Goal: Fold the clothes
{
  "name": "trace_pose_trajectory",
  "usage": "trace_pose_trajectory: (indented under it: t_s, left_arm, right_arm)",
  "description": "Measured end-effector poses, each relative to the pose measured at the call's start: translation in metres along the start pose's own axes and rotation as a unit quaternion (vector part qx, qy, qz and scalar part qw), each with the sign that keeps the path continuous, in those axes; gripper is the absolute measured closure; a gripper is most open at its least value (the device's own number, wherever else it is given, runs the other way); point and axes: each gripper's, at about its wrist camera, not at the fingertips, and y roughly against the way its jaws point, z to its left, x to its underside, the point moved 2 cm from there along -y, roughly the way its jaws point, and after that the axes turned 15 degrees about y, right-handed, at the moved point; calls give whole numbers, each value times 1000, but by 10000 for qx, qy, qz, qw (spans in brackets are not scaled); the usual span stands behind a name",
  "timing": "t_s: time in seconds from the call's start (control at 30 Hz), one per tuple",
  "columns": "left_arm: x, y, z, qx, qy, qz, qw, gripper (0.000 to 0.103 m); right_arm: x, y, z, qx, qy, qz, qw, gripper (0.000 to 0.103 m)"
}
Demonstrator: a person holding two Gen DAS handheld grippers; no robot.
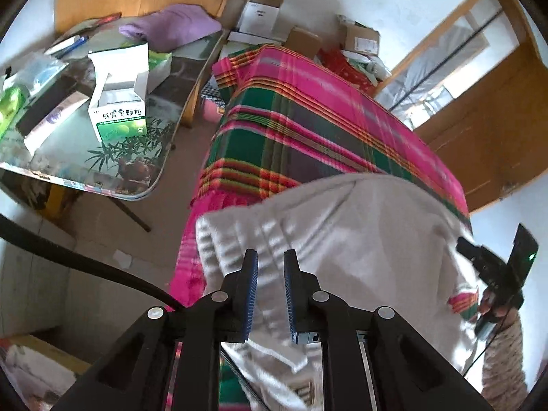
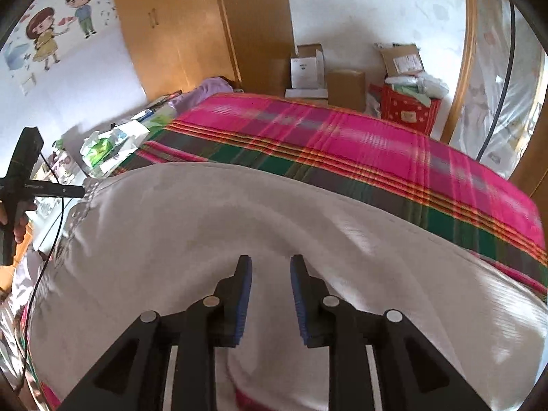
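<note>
Two grippers hang over one white garment that lies spread on the near part of a bed with a pink and green plaid cover. The left gripper has its jaws a small way apart, over the ribbed left edge of the cloth, and nothing is pressed between the pads. The right gripper stands a little wider, also holding nothing, above a soft ridge in the middle of the fabric. I judge the garment to be light, thick and limp, like a fleece; it will sag and drag when lifted. The best hold is probably at the ribbed hem or at a corner, pinching one layer only. A cluttered desk stands beside the bed.
</note>
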Motion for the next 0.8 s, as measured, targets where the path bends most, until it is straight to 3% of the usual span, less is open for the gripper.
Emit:
trace_pose_trajectory:
  t_s: [0.2,0.33,0.47,0.63,0.8]
  left_arm:
    - [-4,-6,-6,-283,-201,-106,9993,87]
    - [-1,4,-26,-376,-793,-428,9952,87]
    - [-3,9,-42,-311,-1241,-485,9906,87]
    - [-6,3,-52,-319,-1413,-388,9887,87]
    - [-5,-7,-64,-373,-1619,-307,9856,87]
  right_arm:
    - [3,-26,9,-7,397,395,9984,79]
    - [0,-25,-2,66,266,248,9993,79]
    - [-9,-23,-10,94,280,180,9994,79]
    - [-22,-13,-16,-160,194,-256,9994,79]
    - [-37,-24,-18,184,420,-105,9989,78]
